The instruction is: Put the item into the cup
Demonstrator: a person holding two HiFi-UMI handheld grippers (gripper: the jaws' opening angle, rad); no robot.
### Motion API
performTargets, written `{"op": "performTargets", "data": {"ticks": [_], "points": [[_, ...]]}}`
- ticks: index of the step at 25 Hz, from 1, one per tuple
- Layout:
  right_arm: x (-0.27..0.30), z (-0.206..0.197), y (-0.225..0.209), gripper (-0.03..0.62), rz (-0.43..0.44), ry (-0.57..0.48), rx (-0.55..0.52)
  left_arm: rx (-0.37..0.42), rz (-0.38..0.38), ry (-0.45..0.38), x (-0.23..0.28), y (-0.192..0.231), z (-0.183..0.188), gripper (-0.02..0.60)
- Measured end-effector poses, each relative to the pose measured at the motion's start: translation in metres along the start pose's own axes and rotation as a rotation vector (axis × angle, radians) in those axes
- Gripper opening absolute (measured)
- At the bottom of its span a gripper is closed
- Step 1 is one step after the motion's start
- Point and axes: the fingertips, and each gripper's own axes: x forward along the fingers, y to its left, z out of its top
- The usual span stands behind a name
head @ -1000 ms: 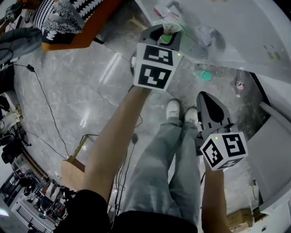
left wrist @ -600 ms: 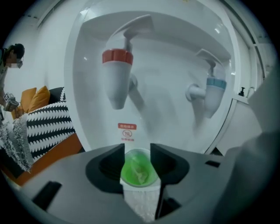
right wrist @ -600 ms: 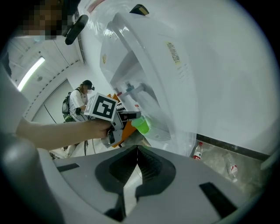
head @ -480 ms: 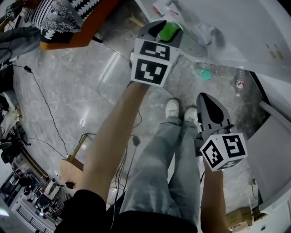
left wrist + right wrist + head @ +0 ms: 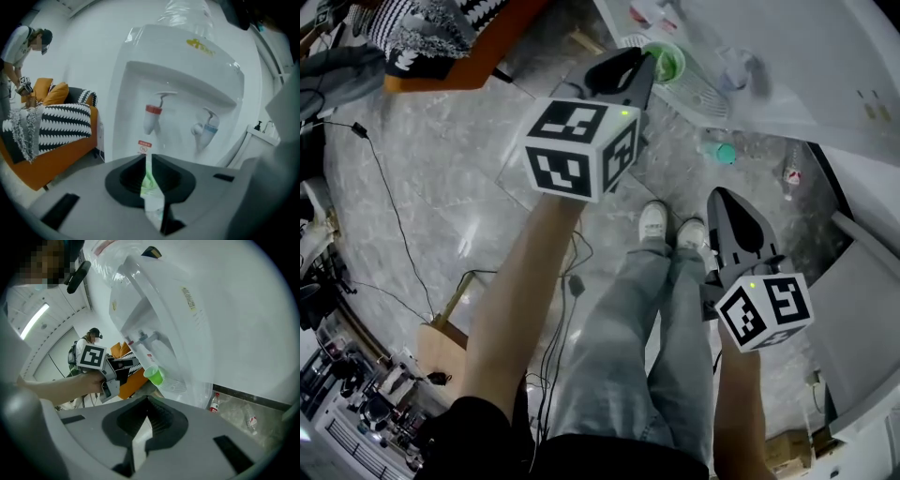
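Note:
A green cup (image 5: 664,64) stands upright on the water dispenser's drip tray (image 5: 698,94); whether anything lies inside it I cannot tell. My left gripper (image 5: 628,64) hovers just left of the cup, apart from it. Its jaws are closing, only a narrow slit remains, and nothing is between them. In the left gripper view a sliver of green shows through that slit (image 5: 149,183). The right gripper view shows the cup (image 5: 154,375) with the left gripper (image 5: 117,373) beside it. My right gripper (image 5: 727,199) hangs low over the floor, shut and empty (image 5: 149,399).
The white water dispenser (image 5: 183,70) has a red tap (image 5: 151,117) and a blue tap (image 5: 209,129) above the tray. Plastic bottles (image 5: 722,153) lie on the floor beside it. An orange sofa (image 5: 51,140) and a person (image 5: 18,47) are at the left. Cables (image 5: 394,216) cross the floor.
The left gripper has drawn back from over the cup, down and to the left. A pale item seen at its tips a second ago is gone from them. The right gripper stayed put.

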Motion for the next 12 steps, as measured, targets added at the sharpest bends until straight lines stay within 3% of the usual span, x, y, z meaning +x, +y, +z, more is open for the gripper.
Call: {"op": "performTargets", "data": {"ticks": [5, 12], "points": [[-0.007, 0.008, 0.008, 0.009, -0.049, -0.024, -0.047, 0.072, 0.104, -0.012, -0.046, 0.000, 0.001, 0.016], [-0.026, 0.028, 0.037, 0.009, -0.049, -0.037, -0.089, 0.102, 0.129, -0.010, -0.123, -0.029, 0.017, 0.014]]}}
